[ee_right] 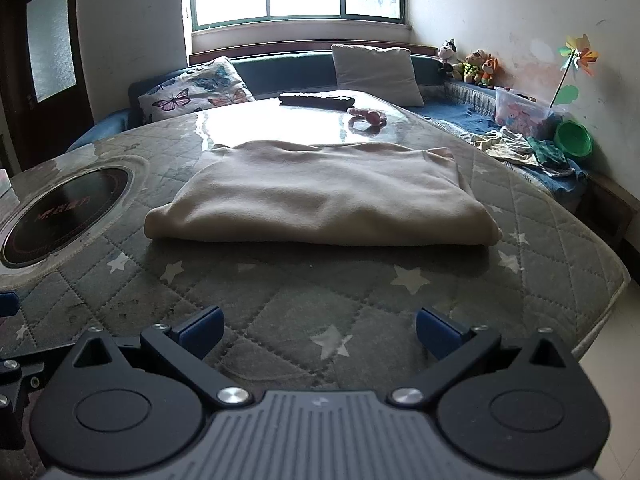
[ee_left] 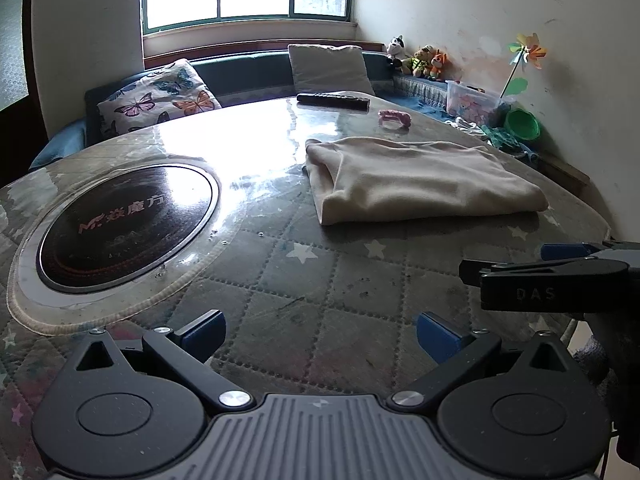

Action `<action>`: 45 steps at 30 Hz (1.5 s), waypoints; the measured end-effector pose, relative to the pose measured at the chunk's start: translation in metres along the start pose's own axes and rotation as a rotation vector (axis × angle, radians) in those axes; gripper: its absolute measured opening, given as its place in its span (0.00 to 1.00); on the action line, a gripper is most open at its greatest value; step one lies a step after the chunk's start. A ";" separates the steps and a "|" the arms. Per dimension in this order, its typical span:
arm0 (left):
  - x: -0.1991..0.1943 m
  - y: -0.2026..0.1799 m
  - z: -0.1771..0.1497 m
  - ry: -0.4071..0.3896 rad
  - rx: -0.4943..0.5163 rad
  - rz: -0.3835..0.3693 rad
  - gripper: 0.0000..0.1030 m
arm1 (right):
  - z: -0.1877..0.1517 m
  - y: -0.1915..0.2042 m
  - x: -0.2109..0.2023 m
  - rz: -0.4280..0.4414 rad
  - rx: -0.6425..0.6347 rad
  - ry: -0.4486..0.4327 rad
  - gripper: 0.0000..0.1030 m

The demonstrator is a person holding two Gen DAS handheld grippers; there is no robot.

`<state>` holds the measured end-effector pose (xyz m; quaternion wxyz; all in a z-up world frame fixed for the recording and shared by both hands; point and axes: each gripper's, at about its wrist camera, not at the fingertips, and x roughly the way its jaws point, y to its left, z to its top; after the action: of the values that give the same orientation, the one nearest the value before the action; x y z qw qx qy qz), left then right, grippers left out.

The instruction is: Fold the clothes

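Observation:
A cream garment (ee_left: 420, 180) lies folded into a flat rectangle on the quilted star-pattern table cover (ee_left: 320, 280); it also shows in the right wrist view (ee_right: 320, 200), straight ahead. My left gripper (ee_left: 319, 336) is open and empty, over the cover near the table's front, left of the garment. My right gripper (ee_right: 319, 334) is open and empty, in front of the garment's near edge and apart from it. The right gripper also shows side-on in the left wrist view (ee_left: 520, 268).
A black round cooktop (ee_left: 124, 220) is set in the table at the left. A remote (ee_left: 332, 100) and a pink toy (ee_left: 394, 117) lie at the table's far side. Beyond are a sofa with cushions (ee_left: 160, 100), toys and a plastic box (ee_left: 472, 100). The table's right edge (ee_right: 600, 300) drops to the floor.

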<state>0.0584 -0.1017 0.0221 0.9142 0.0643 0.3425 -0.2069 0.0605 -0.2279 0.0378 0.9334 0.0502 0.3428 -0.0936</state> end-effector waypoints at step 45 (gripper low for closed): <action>0.007 -0.012 -0.003 0.018 0.036 -0.038 1.00 | 0.000 -0.004 0.000 -0.007 0.004 0.001 1.00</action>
<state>0.0557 -0.1142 0.0156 0.9057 0.0759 0.3481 -0.2297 0.0600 -0.2317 0.0373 0.9328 0.0509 0.3431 -0.0977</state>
